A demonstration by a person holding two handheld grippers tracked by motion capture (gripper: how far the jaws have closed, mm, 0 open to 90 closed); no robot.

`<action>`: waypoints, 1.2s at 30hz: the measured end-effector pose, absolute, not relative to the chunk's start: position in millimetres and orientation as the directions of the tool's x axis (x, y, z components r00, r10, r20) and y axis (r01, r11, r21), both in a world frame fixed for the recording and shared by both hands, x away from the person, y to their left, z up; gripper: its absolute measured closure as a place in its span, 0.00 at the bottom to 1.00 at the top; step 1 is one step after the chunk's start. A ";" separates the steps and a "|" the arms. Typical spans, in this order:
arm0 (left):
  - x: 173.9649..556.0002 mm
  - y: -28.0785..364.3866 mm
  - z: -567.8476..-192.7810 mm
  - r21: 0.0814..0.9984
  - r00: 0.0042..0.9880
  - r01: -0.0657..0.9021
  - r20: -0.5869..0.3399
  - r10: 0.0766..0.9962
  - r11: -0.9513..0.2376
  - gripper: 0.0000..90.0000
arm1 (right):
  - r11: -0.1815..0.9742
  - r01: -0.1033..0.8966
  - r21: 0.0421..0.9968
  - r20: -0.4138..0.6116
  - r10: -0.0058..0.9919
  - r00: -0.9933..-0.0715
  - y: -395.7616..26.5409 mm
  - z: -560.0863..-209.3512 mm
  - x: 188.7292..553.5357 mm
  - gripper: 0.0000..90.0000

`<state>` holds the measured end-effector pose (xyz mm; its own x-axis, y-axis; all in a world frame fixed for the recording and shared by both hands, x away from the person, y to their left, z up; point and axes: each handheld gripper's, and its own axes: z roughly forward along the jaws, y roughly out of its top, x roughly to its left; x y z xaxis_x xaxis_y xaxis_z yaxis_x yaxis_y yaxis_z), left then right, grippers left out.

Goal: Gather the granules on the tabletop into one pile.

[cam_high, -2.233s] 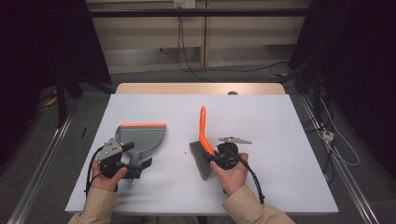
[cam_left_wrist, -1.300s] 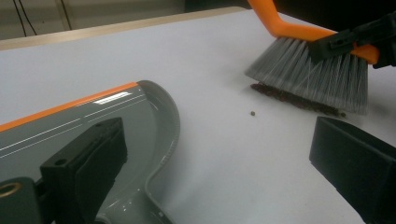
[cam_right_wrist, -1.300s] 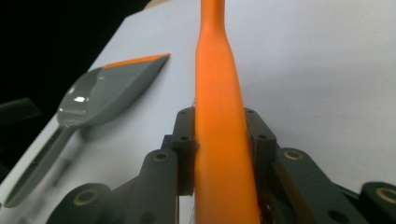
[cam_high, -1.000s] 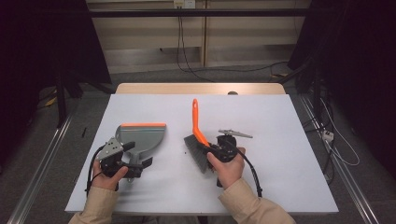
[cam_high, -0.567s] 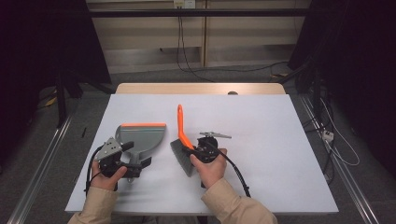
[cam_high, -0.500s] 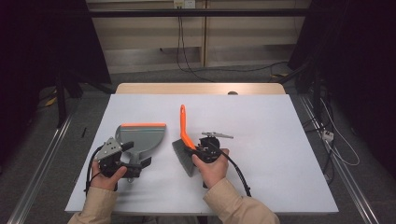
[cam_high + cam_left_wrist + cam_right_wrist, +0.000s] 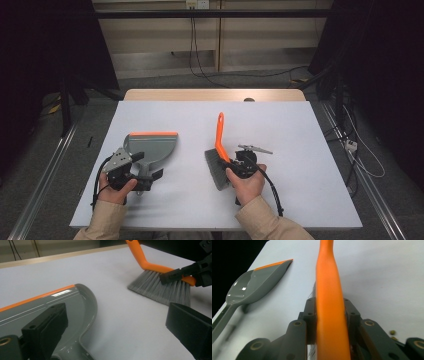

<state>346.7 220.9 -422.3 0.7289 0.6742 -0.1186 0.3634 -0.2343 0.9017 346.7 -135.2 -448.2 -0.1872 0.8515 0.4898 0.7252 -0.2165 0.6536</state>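
A grey dustpan with an orange lip lies flat on the white table, left of centre. My left gripper sits at its handle end. In the left gripper view that gripper stands wide open, the dustpan by its left jaw and bare table between the pads. A hand brush with an orange handle and grey bristles stands to the dustpan's right, bristles on the table. My right gripper is shut on the brush's orange handle, which rises between its jaws.
A few small greenish crumbs lie on the table close to the right gripper. Cables trail from both grippers toward the near edge. Dark floor and rails flank the table; a wooden strip runs along its far edge.
The right gripper carried the brush left to just beside the dustpan, then back to the right, where the bristles now rest on the table. The left hand and the dustpan stayed put.
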 end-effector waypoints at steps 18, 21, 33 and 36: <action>346.8 220.2 -422.2 0.902 0.730 0.362 -0.118 0.673 -0.235 0.04 | -0.218 0.708 0.672 0.455 0.875 -0.163 -159.1 -445.8 337.7 0.78; 346.7 220.3 -422.2 0.902 0.729 0.363 -0.118 0.675 -0.235 0.04 | -0.213 0.705 0.676 0.448 0.879 -0.164 -160.9 -445.5 336.3 0.78; 346.8 219.9 -422.1 0.901 0.730 0.361 -0.115 0.673 -0.238 0.04 | -0.218 0.703 0.677 0.450 0.878 -0.161 -168.1 -445.3 334.7 0.78; 347.0 219.5 -422.2 0.901 0.731 0.362 -0.116 0.673 -0.238 0.04 | -0.228 0.703 0.673 0.466 0.870 -0.164 -169.6 -445.8 335.5 0.78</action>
<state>347.0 219.5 -422.2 0.7306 0.6728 -0.1164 0.3625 -0.2376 0.9012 335.5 -169.6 -445.8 -0.1641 0.8697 0.4656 0.7034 -0.2277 0.6734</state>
